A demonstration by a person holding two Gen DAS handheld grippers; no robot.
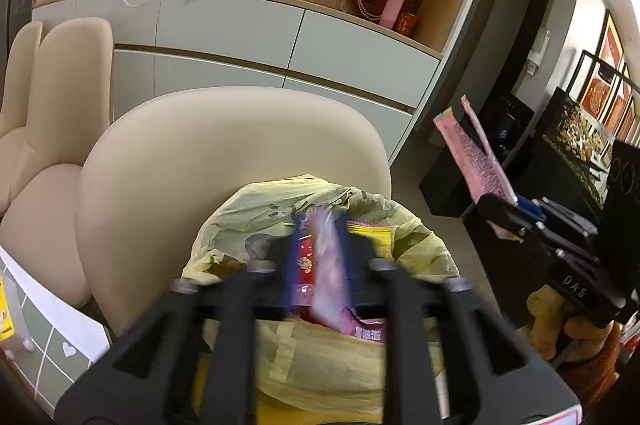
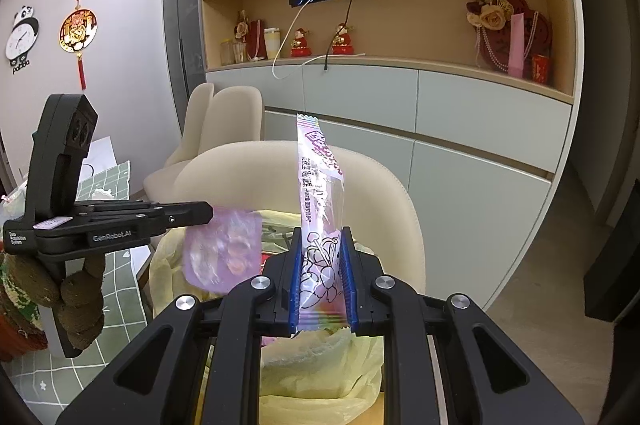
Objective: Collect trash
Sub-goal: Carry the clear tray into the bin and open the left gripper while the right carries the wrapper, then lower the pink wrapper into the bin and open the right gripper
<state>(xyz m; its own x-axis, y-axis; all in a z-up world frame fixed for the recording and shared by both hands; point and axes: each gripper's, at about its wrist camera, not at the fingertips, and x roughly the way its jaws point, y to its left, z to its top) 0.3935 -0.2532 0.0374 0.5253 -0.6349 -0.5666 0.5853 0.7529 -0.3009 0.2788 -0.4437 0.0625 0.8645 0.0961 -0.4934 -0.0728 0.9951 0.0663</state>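
Left gripper (image 1: 316,257) over the yellow bag (image 1: 320,357), a clear pinkish wrapper (image 1: 328,265) between its part-open jaws; right gripper (image 2: 322,277) clamped on a long pink wrapper (image 2: 320,181).

Left: blue pads stand a little apart and the wrapper between them is motion-blurred. In the right wrist view it hangs below the left fingertips, directly above the bag mouth. Judged: being let go, held there so it falls in with the red and yellow packets already inside. Whether the pads touch it at all, cannot tell. Right: jaws pinch the wrapper's lower end, so the rest stands upright clear of the fingers; it waits just beside the bag, near the cream chair (image 2: 380,209), probably next to drop. Both hands (image 2: 80,289) grip the tool handles.
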